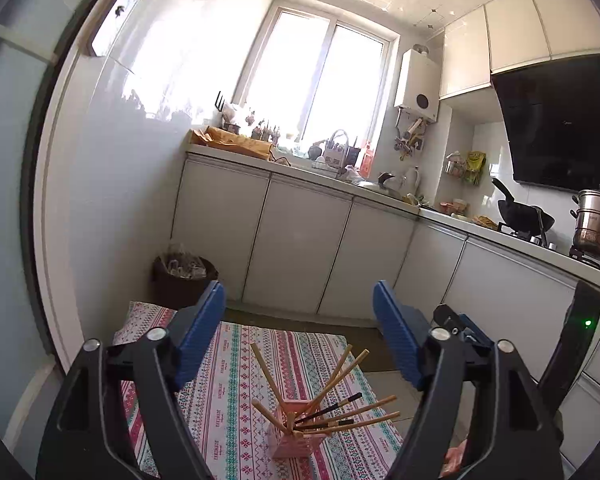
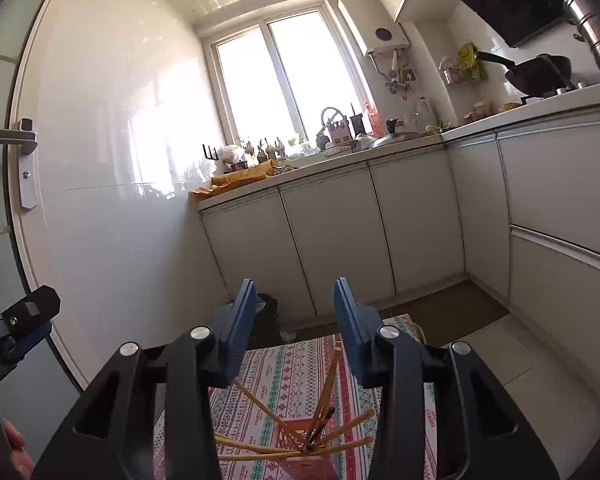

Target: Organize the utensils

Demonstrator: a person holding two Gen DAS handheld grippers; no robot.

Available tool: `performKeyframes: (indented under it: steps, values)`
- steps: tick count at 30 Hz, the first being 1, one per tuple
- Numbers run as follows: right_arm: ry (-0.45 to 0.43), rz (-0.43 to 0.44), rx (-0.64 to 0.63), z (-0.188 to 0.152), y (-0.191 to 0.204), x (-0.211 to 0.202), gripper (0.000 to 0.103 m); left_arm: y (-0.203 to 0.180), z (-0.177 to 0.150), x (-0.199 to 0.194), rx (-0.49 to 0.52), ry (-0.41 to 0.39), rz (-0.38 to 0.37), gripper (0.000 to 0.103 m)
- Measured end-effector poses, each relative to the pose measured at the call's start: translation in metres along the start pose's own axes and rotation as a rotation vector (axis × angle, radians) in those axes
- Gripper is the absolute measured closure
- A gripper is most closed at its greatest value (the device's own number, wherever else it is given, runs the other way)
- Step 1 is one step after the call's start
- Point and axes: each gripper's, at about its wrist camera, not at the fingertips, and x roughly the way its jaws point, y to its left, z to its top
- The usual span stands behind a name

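Note:
A pink slotted utensil holder (image 1: 294, 438) stands on a patterned cloth (image 1: 236, 364) and holds several wooden chopsticks (image 1: 340, 376) fanned outward, plus a dark-tipped pair (image 1: 332, 408). My left gripper (image 1: 300, 320) is open and empty, raised above and behind the holder. In the right wrist view the holder (image 2: 306, 446) sits low between the fingers with chopsticks (image 2: 328, 384) sticking up. My right gripper (image 2: 296, 316) is open and empty above it. The right gripper also shows at the right edge of the left wrist view (image 1: 466, 330).
White kitchen cabinets (image 1: 300, 240) run along the back and right, with a cluttered counter (image 1: 332, 172). A dark trash bin (image 1: 184, 280) stands by the left wall. A wok (image 1: 524, 216) and steel pot (image 1: 596, 220) sit on the stove. A door (image 2: 20, 160) is at left.

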Motion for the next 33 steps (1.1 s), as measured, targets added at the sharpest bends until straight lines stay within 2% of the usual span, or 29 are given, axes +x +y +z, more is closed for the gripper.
performKeyframes:
  steps: [1, 2, 4, 7, 10, 14, 24, 28, 33]
  values:
    - [-0.014, -0.009, 0.008, 0.004, -0.003, -0.014, 0.036, -0.005, 0.000, -0.007, 0.004, 0.000, 0.004, 0.011]
    - [-0.028, -0.018, 0.017, 0.008, -0.005, -0.026, 0.027, -0.010, 0.000, -0.015, 0.004, -0.004, 0.012, 0.007]
    - [-0.049, -0.034, 0.024, 0.015, -0.008, -0.051, 0.024, -0.021, 0.000, -0.031, 0.014, -0.009, 0.029, 0.007]
    - [-0.030, -0.071, 0.017, 0.023, -0.009, -0.080, 0.010, -0.038, -0.001, -0.049, 0.041, 0.019, 0.043, 0.007]
    - [-0.016, -0.113, 0.011, 0.026, -0.008, -0.107, 0.007, -0.053, -0.004, -0.063, 0.082, 0.049, 0.079, 0.007]
    - [-0.014, -0.196, -0.014, 0.024, -0.007, -0.137, 0.007, -0.067, -0.009, -0.090, 0.105, 0.026, 0.124, 0.007]
    - [0.140, -0.231, -0.059, 0.013, -0.005, -0.179, 0.007, -0.081, -0.027, -0.140, 0.182, 0.034, 0.255, 0.007]
    - [0.194, -0.225, -0.060, 0.010, -0.004, -0.192, 0.007, -0.081, -0.032, -0.154, 0.193, 0.055, 0.280, 0.007]
    - [0.211, -0.216, -0.058, 0.007, 0.000, -0.210, 0.007, -0.081, -0.036, -0.167, 0.180, 0.080, 0.279, 0.007]
